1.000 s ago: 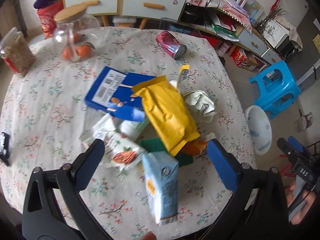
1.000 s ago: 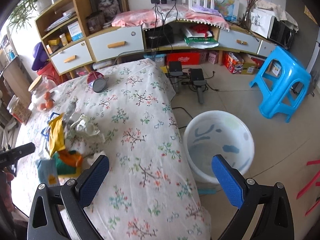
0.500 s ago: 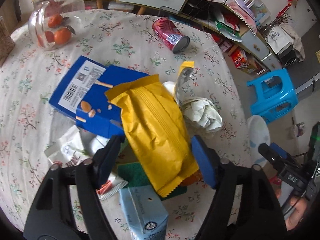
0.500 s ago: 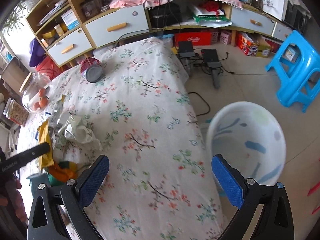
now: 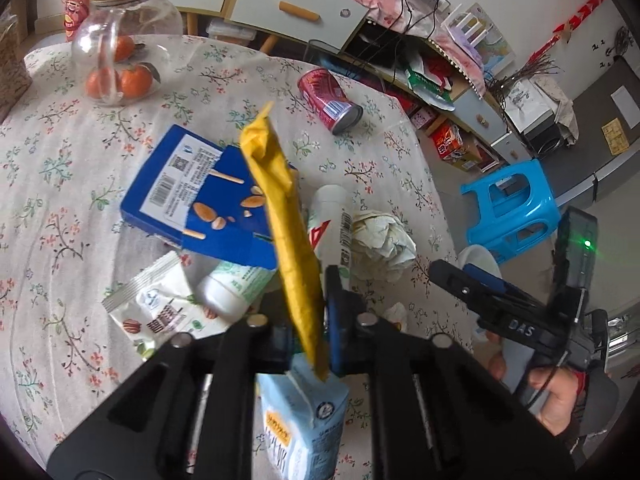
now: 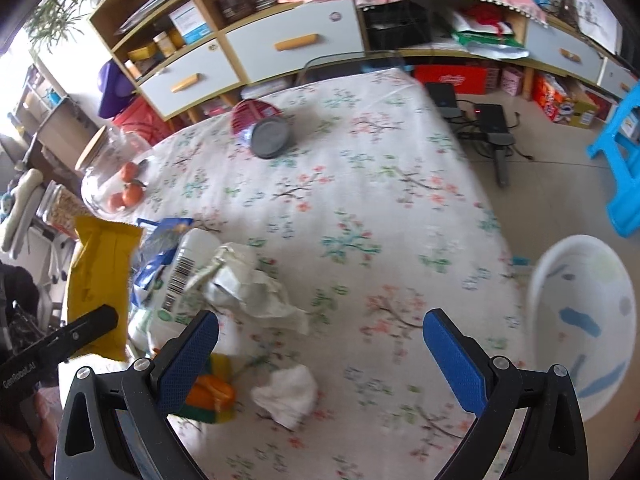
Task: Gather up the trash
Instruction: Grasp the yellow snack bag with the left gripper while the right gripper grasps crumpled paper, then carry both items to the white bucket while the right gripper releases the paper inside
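Left wrist view: the left gripper [image 5: 310, 330] pinches the lower end of a yellow snack bag [image 5: 286, 224], lifted edge-on above the floral tablecloth [image 5: 60, 184] — over a blue box [image 5: 200, 196], a white bottle [image 5: 330, 220] and crumpled paper [image 5: 380, 236]. The right gripper [image 6: 320, 354] is spread wide and holds nothing, near a white tissue [image 6: 288, 394]; a white bin [image 6: 584, 320] stands on the floor beside the table.

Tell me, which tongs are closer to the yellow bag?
Left. The left tongs are shut on the yellow bag, holding it up over the table. The right tongs hang open beside it, near the crumpled paper.
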Tool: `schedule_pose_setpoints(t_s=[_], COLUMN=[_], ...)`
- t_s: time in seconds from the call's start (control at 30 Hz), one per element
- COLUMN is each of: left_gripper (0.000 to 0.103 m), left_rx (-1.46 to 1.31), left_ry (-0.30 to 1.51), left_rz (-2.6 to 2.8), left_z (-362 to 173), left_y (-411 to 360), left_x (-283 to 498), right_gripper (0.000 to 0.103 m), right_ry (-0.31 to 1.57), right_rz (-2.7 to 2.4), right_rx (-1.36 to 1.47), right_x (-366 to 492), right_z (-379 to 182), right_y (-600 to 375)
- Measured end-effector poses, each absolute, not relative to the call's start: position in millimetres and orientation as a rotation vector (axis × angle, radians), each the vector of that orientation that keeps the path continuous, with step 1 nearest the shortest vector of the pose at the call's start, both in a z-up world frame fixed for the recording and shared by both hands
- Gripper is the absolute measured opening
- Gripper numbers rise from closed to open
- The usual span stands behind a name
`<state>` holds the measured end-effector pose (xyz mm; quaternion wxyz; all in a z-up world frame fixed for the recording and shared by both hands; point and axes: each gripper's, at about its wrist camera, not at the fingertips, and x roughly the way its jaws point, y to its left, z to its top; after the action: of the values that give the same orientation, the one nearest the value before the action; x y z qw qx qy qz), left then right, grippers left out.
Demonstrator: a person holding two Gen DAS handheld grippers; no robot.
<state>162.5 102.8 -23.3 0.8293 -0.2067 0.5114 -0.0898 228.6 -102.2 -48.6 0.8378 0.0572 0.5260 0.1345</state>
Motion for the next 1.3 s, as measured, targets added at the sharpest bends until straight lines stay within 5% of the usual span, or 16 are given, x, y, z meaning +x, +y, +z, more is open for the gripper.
schedule_pose_setpoints(t_s=[0.3,0.43,0.67,1.3], left_gripper=[0.012,0.012,0.012,0.011], left_rx=[-0.360,-0.357,-0.341,-0.255], left_ry=[1.044,1.044,1.030,0.960], left_rz=[-0.152,-0.143,-0.135,-0.196], left_z=[-18.1,-19.6,-17.2,0.1], left_y=[113.7,118.6,119.0,73.4], left_x=[153.1,152.7,146.0,141.0], right_gripper=[0.090,0.073,0.027,0.019], right_ry=[1.136,1.160,1.152,0.994], right_rz=[0.372,0.400,0.405,0.276], right_rx=[0.145,0.147,0.103,0.182], right_x=[239.7,244.5,247.0,209.6], right_z=[-64.0,-74.4,-80.0,-16.7], right_y=[-67.4,-57.2,-52.0,-179.3])
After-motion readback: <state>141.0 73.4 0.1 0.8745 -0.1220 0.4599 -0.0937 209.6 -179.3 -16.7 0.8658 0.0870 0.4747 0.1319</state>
